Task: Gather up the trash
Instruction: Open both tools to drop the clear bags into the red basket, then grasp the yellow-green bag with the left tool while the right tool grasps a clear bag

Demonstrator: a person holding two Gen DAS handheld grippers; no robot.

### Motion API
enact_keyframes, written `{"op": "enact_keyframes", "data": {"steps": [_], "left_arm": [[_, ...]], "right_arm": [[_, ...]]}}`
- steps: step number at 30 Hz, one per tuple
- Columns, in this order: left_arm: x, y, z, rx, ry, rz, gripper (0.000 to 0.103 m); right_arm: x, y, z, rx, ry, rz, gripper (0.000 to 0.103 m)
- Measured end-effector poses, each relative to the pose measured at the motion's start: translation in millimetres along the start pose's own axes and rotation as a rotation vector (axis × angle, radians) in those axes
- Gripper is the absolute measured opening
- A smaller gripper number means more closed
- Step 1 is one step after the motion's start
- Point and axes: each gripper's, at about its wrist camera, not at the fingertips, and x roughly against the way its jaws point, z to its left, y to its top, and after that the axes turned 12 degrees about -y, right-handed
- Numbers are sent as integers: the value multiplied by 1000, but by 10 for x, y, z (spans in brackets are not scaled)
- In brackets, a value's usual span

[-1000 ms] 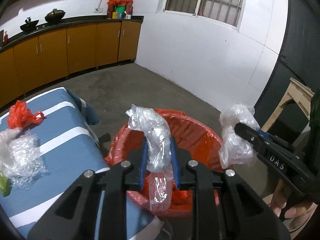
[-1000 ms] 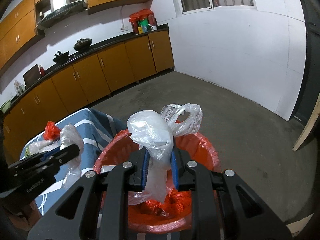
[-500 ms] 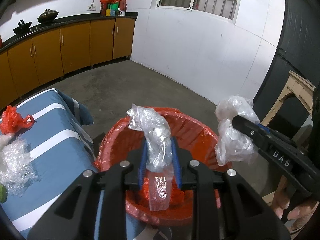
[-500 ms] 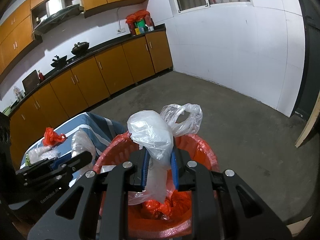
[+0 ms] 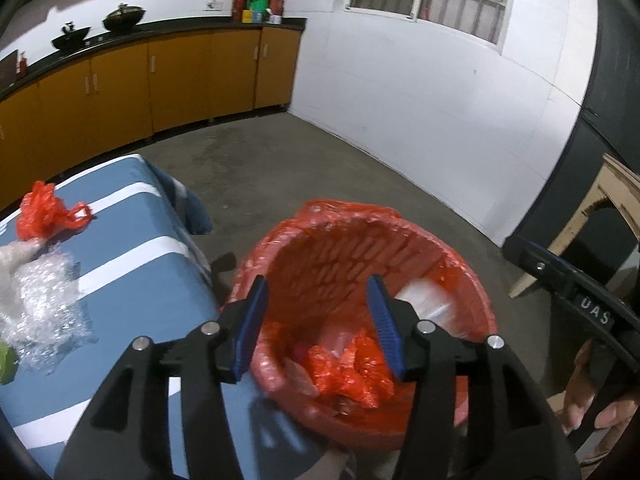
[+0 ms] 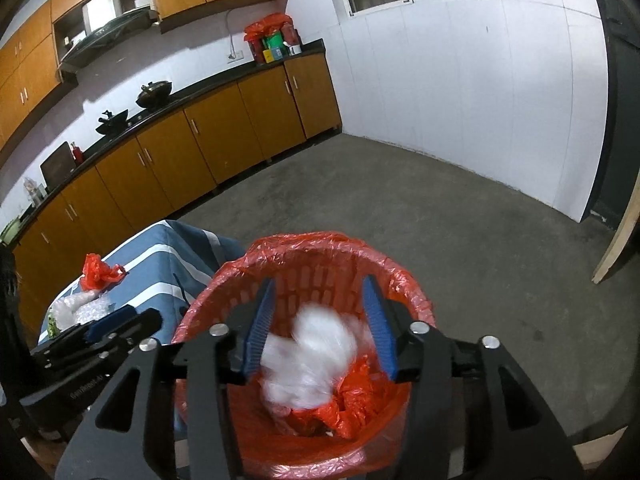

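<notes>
A red basket lined with a red bag (image 5: 400,232) (image 6: 320,244) stands on the floor beside the table. My left gripper (image 5: 318,326) is open and empty above it. My right gripper (image 6: 320,318) is open above it too. A white plastic bag (image 6: 312,356), blurred, is falling between the right fingers into the basket. Red and clear plastic (image 5: 348,368) lies inside. On the blue striped table (image 5: 132,280) lie a red bag (image 5: 46,216) (image 6: 98,270) and clear bubble wrap (image 5: 44,304) (image 6: 84,308).
Orange kitchen cabinets (image 6: 224,128) run along the far wall with pots on the counter. A white wall (image 5: 420,92) stands behind the basket. A wooden frame (image 5: 600,208) leans at the right. A green scrap (image 5: 6,364) lies at the table's left edge.
Both grippers have opened over the basket. The clear bag has dropped from the left one, and the white bag is falling from the right one.
</notes>
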Motion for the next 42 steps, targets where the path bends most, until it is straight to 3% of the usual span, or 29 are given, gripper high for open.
{"op": "enact_keyframes", "data": {"steps": [13,20,24,34,42], "left_arm": [[546,-113,346,26,146,-98,60],[998,-281,692,63,276,-158,64],[1296,-442,966,93,386,-186,65],[2065,-917,1764,235,631,-233,67],[2518,-1218,2202,343,727,-274,68]], "right_arm": [[95,9,316,68,16,-34,48],[121,-11,688,135,70,-41,48],[133,-43,948,174,112,-38,48],[235,-198,2050,328,276,-40,48],[272,-450,3082,456,416,-21,48]]}}
